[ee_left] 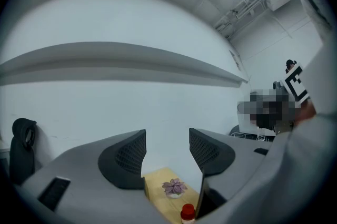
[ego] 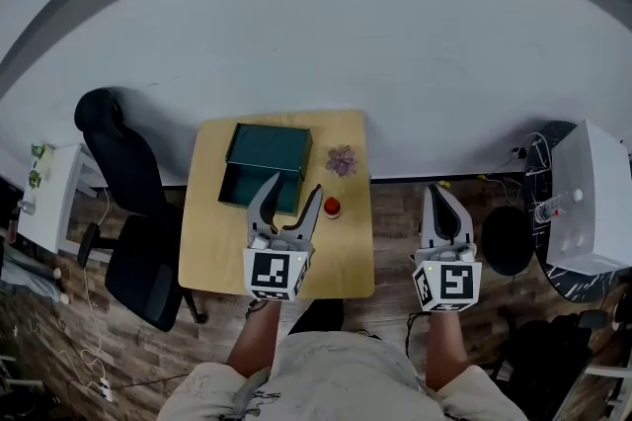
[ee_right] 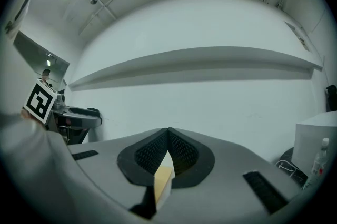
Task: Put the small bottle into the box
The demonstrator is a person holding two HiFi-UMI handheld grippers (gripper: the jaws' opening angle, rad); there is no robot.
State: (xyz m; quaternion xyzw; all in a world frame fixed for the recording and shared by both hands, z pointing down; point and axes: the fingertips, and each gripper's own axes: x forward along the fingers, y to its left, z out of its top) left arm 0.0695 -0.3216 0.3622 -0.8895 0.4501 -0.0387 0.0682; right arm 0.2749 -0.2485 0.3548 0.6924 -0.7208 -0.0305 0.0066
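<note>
On the small wooden table (ego: 217, 251) a dark green box (ego: 265, 157) lies open at the back. The small bottle (ego: 333, 208), white with a red cap, stands to the right of the box's front corner. My left gripper (ego: 291, 194) hovers open over the table's middle, its left finger over the box's front edge and the bottle just right of its right finger. In the left gripper view the bottle (ee_left: 187, 213) shows low, by the right jaw, with nothing between the jaws. My right gripper (ego: 441, 210) is shut and empty, off the table's right side over the floor.
A small purple plant (ego: 342, 160) sits behind the bottle, also in the left gripper view (ee_left: 174, 186). A black office chair (ego: 128, 202) stands left of the table. A white cabinet (ego: 588, 202) and a black round table (ego: 558, 281) are at the right. A white wall runs behind.
</note>
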